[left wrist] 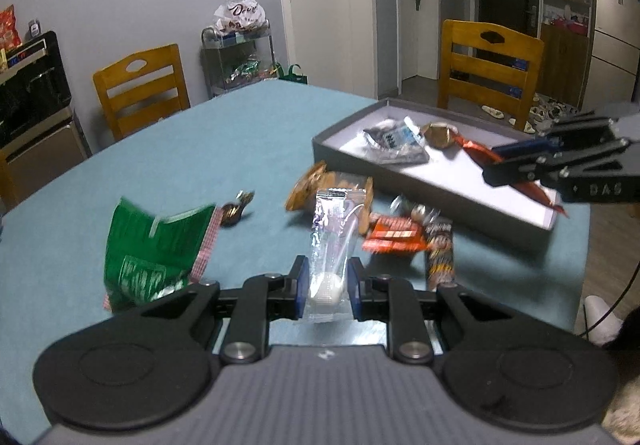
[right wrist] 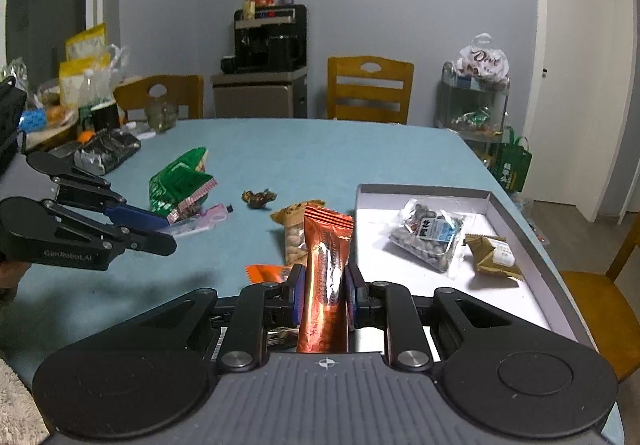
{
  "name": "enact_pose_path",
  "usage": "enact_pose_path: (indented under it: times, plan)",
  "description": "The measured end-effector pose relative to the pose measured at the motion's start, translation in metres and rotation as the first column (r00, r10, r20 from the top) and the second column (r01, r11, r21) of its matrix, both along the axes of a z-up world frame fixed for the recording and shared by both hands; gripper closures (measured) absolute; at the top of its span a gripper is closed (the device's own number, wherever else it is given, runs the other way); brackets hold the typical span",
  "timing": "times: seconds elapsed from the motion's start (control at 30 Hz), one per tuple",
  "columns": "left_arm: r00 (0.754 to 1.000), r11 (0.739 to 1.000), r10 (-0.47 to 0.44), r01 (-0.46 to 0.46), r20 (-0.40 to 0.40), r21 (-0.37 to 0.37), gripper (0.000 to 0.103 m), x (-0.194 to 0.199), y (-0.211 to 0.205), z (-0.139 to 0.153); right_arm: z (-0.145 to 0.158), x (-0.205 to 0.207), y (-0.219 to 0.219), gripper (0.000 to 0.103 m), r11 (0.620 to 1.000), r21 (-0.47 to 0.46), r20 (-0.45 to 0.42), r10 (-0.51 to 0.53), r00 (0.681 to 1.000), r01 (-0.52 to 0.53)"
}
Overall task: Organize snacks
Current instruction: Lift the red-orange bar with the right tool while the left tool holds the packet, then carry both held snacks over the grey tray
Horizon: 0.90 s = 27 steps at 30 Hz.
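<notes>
Now left tongs [left wrist: 327,287] around clear packet [left wrist: 332,241], right tongs [right wrist: 325,287] around orange bar [right wrist: 326,269].

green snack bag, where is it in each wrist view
Left wrist: the green snack bag lies at lower left on the blue table, just left of the left gripper.
Right wrist: the green snack bag sits left of centre, beyond the left gripper.
Shared landmark: the grey tray, at right in both.
</notes>
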<state>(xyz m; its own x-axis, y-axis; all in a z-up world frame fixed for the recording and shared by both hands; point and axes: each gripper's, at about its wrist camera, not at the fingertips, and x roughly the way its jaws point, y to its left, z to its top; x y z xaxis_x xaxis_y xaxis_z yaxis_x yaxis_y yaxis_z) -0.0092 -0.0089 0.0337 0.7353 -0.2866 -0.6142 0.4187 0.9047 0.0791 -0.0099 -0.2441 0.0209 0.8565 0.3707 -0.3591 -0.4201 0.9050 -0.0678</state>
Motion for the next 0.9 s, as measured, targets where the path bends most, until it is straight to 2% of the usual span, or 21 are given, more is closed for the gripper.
enact_pose_path:
  times: [0.27, 0.4, 0.7, 0.9]
  plan:
    - [0.998, 0.997, -0.048, 0.046, 0.029, 0.065, 0.085, 0.012, -0.061, 0.019, -0.003, 0.009, -0.047, 0.081, 0.998, 0.069, 0.039, -0.012, 0.999, 0.009]
    - [0.995, 0.993, -0.099, 0.097, 0.019, 0.06, 0.085, 0.019, -0.094, 0.023, -0.003, 0.012, -0.069, 0.081, 0.995, 0.093, 0.05, -0.028, 0.998, 0.023]
    - [0.972, 0.969, -0.237, 0.237, -0.008, 0.074, 0.085, 0.031, -0.177, 0.018, -0.012, 0.023, -0.112, 0.081, 0.985, 0.13, 0.044, -0.12, 0.992, 0.113]
    - [0.96, 0.958, -0.278, 0.279, -0.03, 0.07, 0.085, 0.04, -0.205, 0.01, -0.019, 0.027, -0.128, 0.081, 0.98, 0.139, 0.037, -0.151, 0.988, 0.145]
